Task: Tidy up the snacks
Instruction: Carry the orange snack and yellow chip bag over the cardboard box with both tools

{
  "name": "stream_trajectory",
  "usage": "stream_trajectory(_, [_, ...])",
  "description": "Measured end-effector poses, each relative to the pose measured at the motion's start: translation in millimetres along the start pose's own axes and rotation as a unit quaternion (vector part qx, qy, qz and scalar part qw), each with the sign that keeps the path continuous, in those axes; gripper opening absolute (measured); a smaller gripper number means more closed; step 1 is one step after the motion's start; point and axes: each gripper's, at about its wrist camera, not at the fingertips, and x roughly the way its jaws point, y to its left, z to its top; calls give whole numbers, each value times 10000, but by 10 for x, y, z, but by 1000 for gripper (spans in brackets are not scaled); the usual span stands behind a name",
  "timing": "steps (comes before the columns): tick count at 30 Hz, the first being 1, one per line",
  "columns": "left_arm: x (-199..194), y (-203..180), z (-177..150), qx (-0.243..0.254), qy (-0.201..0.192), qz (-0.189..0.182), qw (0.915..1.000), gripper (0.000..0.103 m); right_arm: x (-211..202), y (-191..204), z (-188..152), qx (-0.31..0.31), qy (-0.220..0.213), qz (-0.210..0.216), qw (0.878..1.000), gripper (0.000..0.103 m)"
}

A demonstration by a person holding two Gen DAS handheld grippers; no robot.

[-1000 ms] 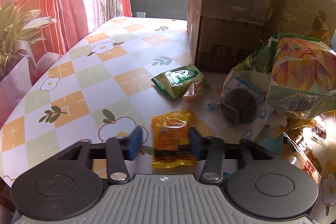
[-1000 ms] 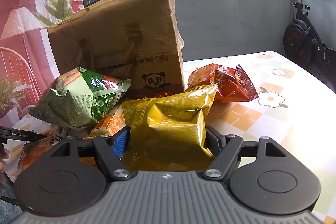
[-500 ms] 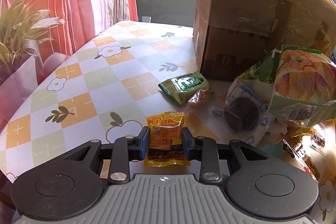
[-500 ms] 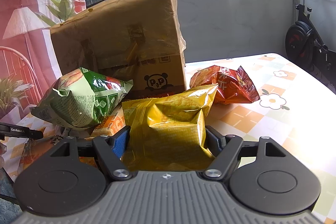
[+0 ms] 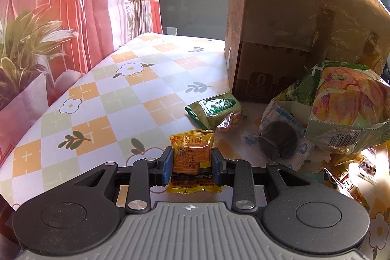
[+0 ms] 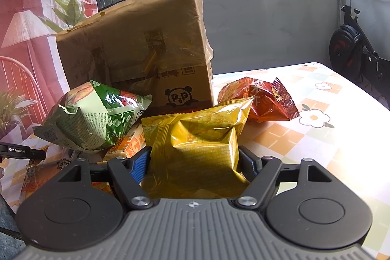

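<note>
Small orange snack packet (image 5: 191, 157) sits clamped between the left gripper (image 5: 192, 166) jaws, blue pads pressing its two side edges, packet standing roughly upright just over the worktop (image 5: 102, 99). Large yellow chip bag (image 6: 195, 140) is squeezed between the right gripper (image 6: 195, 166) jaws, pads on both sides, bag bulging up and forward. Just beyond the orange packet: a small green packet (image 5: 215, 109) flat on the checked floral cloth, a tiny clear-wrapped snack (image 5: 229, 122) touching it, then a blue-and-white wrapped dark round biscuit (image 5: 277, 141) to the right. A big green chip bag (image 6: 92, 118) rests on top of the pile, partly over an orange box (image 6: 129, 145). A red chip bag (image 6: 260, 99) lies behind the yellow one, near it. Tall cardboard box (image 6: 141, 52) with a panda print stands at the back, touching the pile. Red curtain (image 5: 80, 4) and a potted plant (image 5: 22, 45) off the worktop's left edge; exercise bike (image 6: 353, 45) at far right.
</note>
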Motion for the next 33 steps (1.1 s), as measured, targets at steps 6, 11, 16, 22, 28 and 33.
stream_trajectory(6, [-10, -32, -4, 76, -4, 27, 10000, 34, 3, 2, -1, -3, 10, 1, 10000, 76])
stream_trajectory(11, [-18, -21, 1, 52, -21, 12, 10000, 34, 6, 4, -1, -7, 17, -2, 10000, 76])
stream_trajectory(16, [-10, -13, -2, 37, -2, 72, 10000, 34, 13, 6, -2, 1, 27, 0, 10000, 76])
stream_trajectory(22, [-31, -24, 4, 49, -38, 101, 9999, 34, 16, 2, -1, 15, 31, 13, 10000, 76])
stream_trajectory(28, [-209, 32, 161, -23, -421, 182, 9989, 34, -47, 12, 43, -85, -135, -48, 9999, 75])
stream_trajectory(33, [-376, 125, 458, -152, -823, 107, 9964, 34, -135, -73, 230, 72, -401, -64, 9991, 75])
